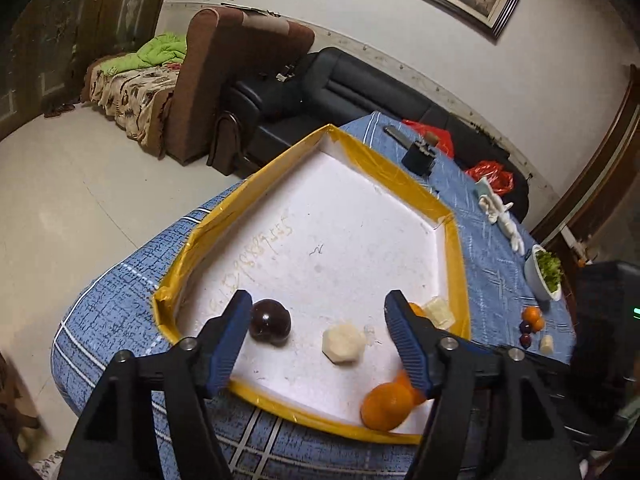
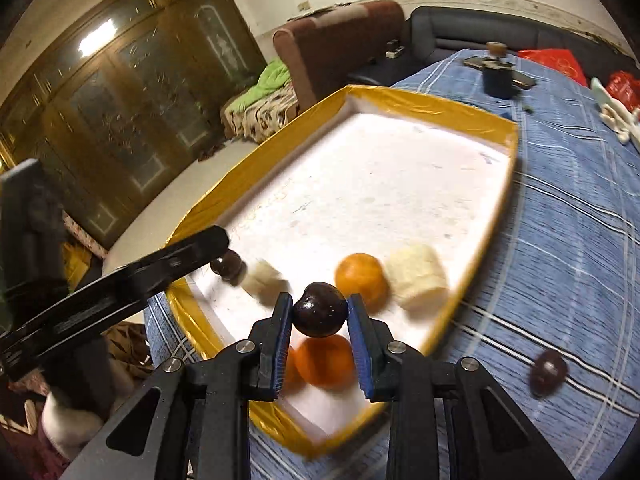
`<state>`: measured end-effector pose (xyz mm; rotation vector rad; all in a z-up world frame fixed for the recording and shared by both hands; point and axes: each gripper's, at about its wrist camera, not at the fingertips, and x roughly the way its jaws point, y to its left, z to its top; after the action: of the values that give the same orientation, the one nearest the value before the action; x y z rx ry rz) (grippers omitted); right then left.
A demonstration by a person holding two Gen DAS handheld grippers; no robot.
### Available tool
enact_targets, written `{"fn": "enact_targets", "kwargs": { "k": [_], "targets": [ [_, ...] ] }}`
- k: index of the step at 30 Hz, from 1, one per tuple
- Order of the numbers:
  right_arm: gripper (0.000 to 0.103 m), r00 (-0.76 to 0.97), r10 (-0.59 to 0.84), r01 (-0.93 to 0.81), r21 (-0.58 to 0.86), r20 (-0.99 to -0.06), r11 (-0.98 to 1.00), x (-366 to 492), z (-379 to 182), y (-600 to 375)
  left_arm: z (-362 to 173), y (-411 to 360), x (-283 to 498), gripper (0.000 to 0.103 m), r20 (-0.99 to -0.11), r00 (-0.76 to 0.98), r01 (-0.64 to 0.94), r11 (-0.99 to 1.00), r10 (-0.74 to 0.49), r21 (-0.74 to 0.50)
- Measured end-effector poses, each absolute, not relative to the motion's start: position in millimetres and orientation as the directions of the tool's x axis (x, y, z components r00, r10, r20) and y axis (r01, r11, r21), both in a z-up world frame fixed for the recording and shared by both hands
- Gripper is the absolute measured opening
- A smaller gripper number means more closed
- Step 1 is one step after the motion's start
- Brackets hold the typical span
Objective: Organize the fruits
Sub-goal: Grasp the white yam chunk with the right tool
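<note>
A white foam tray with a yellow taped rim [image 1: 452, 248] [image 2: 496, 128] lies on the blue tablecloth. In it are a dark plum [image 1: 270, 322] [image 2: 228, 266], a pale banana piece [image 1: 344, 344] [image 2: 262, 280], another banana piece [image 1: 440, 312] [image 2: 416, 282] and oranges [image 1: 386, 406] [image 2: 360, 278] [image 2: 326, 362]. My left gripper [image 1: 318, 342] is open and empty above the tray's near end. My right gripper [image 2: 320, 316] is shut on a second dark plum [image 2: 319, 310], held above the tray's near corner.
Outside the tray on the cloth lie a dark plum [image 2: 548, 372] and a small heap of fruit [image 1: 532, 322] by a white bowl of greens [image 1: 544, 274]. A dark holder [image 1: 418, 156], red bags [image 1: 492, 174] and white items [image 1: 500, 212] sit farther back.
</note>
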<state>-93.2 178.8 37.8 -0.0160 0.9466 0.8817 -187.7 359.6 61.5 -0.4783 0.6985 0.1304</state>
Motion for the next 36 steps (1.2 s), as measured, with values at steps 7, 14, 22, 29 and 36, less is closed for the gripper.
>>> {"fn": "enact_targets", "kwargs": {
  "k": [7, 14, 22, 29, 36],
  "targets": [
    [0.037, 0.266, 0.643, -0.627, 0.378, -0.718, 0.681, -85.3, 31.7, 180.2, 72.2, 360.0, -198.8, 0.073, -0.611, 0.789, -0.259, 0.866, -0.067, -0.428],
    [0.048, 0.355, 0.643, -0.583, 0.376, -0.679, 0.720, -82.8, 51.3, 125.3, 81.7, 342.4, -201.6, 0.076, -0.606, 0.790, -0.225, 0.877, -0.091, -0.425],
    [0.050, 0.548, 0.520, -0.372, 0.366, -0.656, 0.853, -73.7, 63.0, -22.0, 93.3, 290.7, -204.2, 0.083, -0.600, 0.783, -0.116, 0.910, -0.162, -0.398],
    [0.053, 0.661, 0.308, -0.090, 0.336, -0.684, 0.938, -58.6, 52.1, -151.9, 85.1, 229.3, -188.0, 0.083, -0.648, 0.724, -0.002, 0.939, -0.236, -0.344],
    [0.053, 0.633, 0.271, -0.035, 0.324, -0.725, 0.946, -22.4, 25.5, -168.6, 77.5, 182.2, -175.4, 0.083, -0.695, 0.674, 0.063, 0.957, -0.250, -0.283]
  ]
}}
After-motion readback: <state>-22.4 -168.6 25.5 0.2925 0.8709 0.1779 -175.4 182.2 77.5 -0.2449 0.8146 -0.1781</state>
